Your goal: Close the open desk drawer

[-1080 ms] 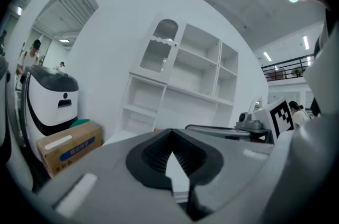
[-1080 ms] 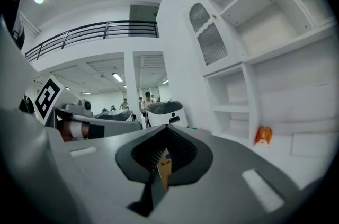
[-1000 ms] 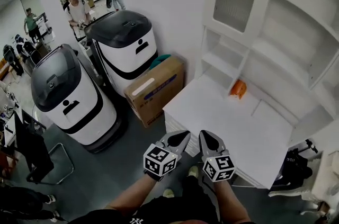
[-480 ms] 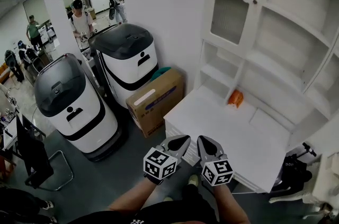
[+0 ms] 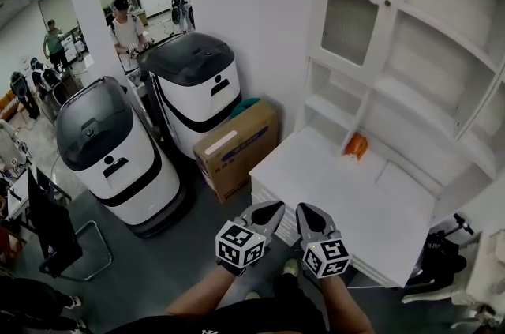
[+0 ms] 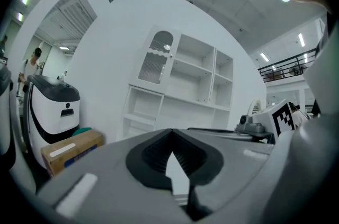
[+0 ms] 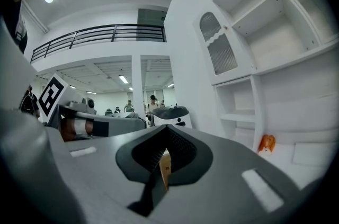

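Hardly anything has shifted since half a second ago, and both tongs sit at the same spot, lower centre. My grey plastic left gripper (image 5: 271,209) has its ribbed black pads pressed together on nothing. The matching right gripper (image 5: 304,211) is likewise closed and empty. Their pointed tips hang over the front edge of the smooth white desk (image 5: 347,202). Its white drawer front (image 5: 262,192) lies just left of the tips, long axis running along that edge toward lower right. How far out it stands, I cannot tell.
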A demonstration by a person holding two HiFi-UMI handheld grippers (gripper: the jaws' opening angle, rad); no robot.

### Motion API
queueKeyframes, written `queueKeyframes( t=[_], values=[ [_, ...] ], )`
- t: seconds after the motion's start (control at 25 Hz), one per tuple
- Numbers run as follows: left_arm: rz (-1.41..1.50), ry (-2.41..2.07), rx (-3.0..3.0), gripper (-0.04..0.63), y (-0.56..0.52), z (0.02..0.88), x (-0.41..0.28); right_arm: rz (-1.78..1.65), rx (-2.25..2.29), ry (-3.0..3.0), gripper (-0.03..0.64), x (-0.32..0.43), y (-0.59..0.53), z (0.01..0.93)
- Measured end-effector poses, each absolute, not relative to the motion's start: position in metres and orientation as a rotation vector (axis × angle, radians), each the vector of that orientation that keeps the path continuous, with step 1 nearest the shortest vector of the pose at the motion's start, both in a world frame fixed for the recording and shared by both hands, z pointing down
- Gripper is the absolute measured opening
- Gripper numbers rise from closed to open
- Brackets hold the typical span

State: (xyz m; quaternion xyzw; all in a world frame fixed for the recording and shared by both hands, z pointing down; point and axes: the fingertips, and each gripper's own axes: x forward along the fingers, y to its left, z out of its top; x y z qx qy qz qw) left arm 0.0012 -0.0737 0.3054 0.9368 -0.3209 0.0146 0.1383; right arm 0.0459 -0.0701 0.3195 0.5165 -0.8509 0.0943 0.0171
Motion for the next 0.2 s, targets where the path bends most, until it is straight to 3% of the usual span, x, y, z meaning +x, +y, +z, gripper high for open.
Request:
queueKeyframes(
  t=[0.2],
  values=[
    [0.037,-0.932,2.713,0.002,-0.0762,0.3076,0.0018,0.292,1.602,-2.644,0.02,0.0443,-0.0727,0.322]
  ],
)
